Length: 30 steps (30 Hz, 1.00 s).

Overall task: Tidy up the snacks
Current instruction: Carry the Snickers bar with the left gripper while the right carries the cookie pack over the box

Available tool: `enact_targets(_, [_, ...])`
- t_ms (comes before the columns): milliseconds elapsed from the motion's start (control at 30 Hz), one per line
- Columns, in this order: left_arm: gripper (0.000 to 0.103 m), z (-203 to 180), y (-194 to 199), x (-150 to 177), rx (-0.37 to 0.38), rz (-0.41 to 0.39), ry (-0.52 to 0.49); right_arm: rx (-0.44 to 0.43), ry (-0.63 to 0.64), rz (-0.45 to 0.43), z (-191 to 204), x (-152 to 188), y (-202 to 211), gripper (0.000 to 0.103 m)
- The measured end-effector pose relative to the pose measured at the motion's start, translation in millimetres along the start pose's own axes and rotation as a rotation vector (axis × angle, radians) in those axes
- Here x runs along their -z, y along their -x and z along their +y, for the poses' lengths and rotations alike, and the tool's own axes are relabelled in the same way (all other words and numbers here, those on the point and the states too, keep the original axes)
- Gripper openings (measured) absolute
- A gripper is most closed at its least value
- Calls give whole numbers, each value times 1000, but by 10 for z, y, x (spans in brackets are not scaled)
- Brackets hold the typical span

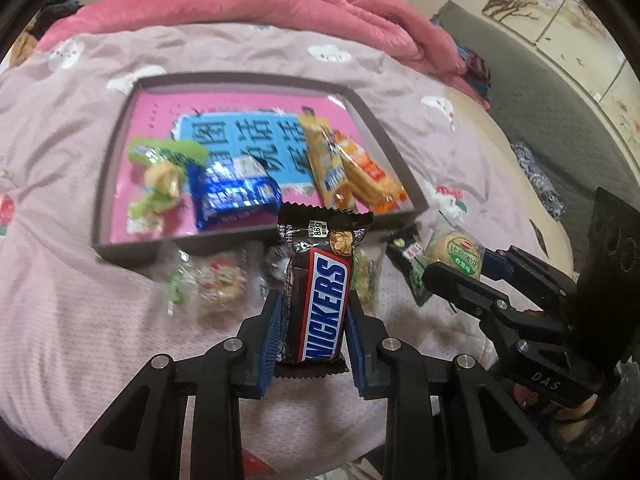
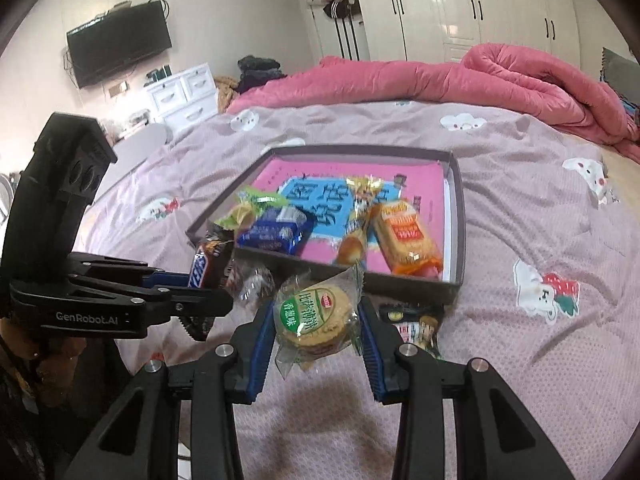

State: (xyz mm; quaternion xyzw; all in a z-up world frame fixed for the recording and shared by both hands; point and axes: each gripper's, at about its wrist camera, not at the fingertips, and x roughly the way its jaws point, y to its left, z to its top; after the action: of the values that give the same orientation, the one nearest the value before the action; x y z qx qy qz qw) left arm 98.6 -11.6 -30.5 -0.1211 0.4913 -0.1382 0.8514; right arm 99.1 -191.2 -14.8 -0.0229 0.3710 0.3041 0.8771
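My left gripper [image 1: 314, 312] is shut on a brown Snickers bar [image 1: 320, 292], held upright above the bed just in front of the grey tray [image 1: 256, 242]. In the right wrist view the same bar [image 2: 208, 266] shows in the left gripper [image 2: 208, 280] at the left. My right gripper [image 2: 316, 322] is shut on a round cracker pack with a green label [image 2: 314, 318], also lifted near the tray's front wall [image 2: 408, 290]. That pack [image 1: 456, 254] appears at the right of the left wrist view. Inside the tray lie a green candy [image 1: 164, 178], a blue pack [image 1: 234, 194], a yellow bar [image 1: 326, 160] and an orange cracker pack [image 1: 370, 178].
Loose snacks lie on the bedspread before the tray: a clear-wrapped cookie [image 1: 216, 286], a dark green packet [image 1: 408, 256] and small wrapped sweets [image 2: 250, 284]. A pink quilt [image 2: 500, 76] is heaped along the far side. A person's hand [image 2: 56, 364] holds the left gripper.
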Motion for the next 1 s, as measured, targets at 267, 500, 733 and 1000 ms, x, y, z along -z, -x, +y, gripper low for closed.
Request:
enact_targets(267, [31,80,177,-79,-34,-52,12,-3,1,-37,61,-119,12,40])
enact_targets(500, [31,124,269,-177,-55,-84,25,1,-13,-67,47,-212,20,40])
enact_targets(733, [31,164,287,-274,-62,-104,43,19,-30,-96,34,-312,28,40])
enact_targets(1000, [31,194,252,-370,-63,-118,54,31,-77,-124,-62,-428,10,40])
